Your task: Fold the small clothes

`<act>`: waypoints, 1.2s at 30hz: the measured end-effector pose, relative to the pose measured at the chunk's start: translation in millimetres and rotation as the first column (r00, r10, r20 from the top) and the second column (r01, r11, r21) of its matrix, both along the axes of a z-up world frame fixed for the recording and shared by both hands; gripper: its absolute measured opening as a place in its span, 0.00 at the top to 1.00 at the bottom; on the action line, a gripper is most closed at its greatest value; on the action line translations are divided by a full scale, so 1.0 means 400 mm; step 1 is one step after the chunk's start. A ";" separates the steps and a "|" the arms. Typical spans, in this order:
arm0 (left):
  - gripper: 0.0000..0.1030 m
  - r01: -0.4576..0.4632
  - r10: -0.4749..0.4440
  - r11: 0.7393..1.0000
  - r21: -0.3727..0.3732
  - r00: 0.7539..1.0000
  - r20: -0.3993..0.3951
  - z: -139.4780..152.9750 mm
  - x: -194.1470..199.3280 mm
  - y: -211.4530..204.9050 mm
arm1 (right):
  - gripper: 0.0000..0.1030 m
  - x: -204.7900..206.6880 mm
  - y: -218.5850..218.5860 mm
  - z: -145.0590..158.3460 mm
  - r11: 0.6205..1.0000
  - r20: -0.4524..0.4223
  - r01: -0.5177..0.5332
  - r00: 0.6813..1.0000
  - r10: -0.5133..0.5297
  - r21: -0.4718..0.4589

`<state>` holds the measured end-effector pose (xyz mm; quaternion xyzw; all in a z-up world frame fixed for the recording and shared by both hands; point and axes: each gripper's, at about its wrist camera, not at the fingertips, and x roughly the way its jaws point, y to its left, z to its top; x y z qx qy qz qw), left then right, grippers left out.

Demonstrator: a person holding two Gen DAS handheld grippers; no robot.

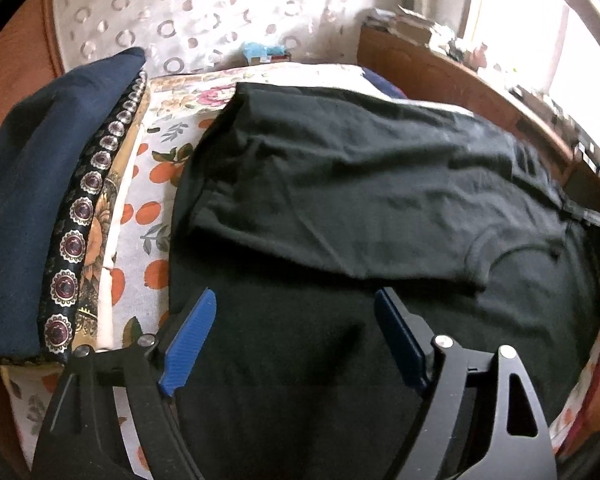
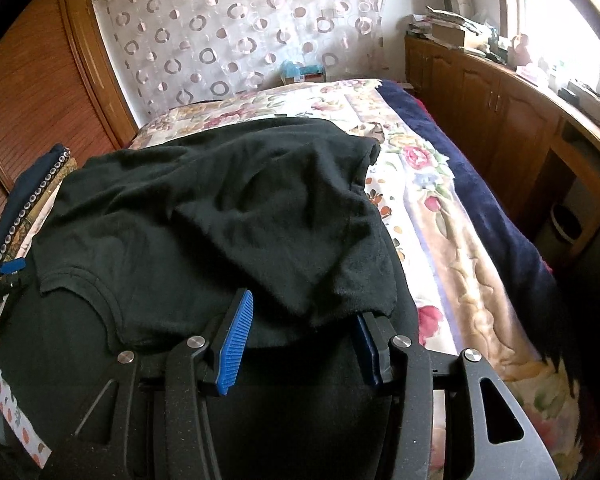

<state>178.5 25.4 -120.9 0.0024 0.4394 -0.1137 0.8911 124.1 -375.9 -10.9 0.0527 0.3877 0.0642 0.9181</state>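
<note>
A black T-shirt [image 1: 360, 200] lies on the bed, its far part folded back over the near part; the collar [image 1: 500, 256] shows at the right. It also shows in the right wrist view [image 2: 228, 208]. My left gripper [image 1: 296, 308] is open just above the near black cloth, holding nothing. My right gripper [image 2: 304, 312] is open with its blue pads [image 2: 236, 344] low over the shirt; a folded edge of cloth drapes over the tip of the right pad. The left gripper's tip [image 2: 12, 266] shows at the left edge of the right wrist view.
A folded stack of dark blue and patterned clothes [image 1: 40, 208] sits at the left on the floral bedspread [image 2: 440, 208]. A dark blue blanket [image 2: 480, 200] runs along the bed's right side. Wooden cabinets [image 2: 500, 120] stand to the right, a curtain [image 2: 240, 32] behind.
</note>
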 end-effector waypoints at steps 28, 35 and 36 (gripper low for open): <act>0.93 -0.199 0.199 0.980 0.009 0.979 0.035 0.003 0.120 0.034 | 0.96 0.049 0.039 0.001 0.991 0.001 0.004 1.000 -0.003 -0.131; 0.95 -0.162 0.163 0.987 -0.013 0.979 0.127 0.073 0.056 0.036 | 0.98 0.014 0.015 0.059 0.996 0.118 0.015 0.993 -0.004 -0.090; 0.95 -0.158 0.160 0.987 -0.027 0.977 0.140 0.090 0.044 0.043 | 0.98 0.005 0.013 0.070 0.996 0.136 0.011 0.991 0.000 -0.087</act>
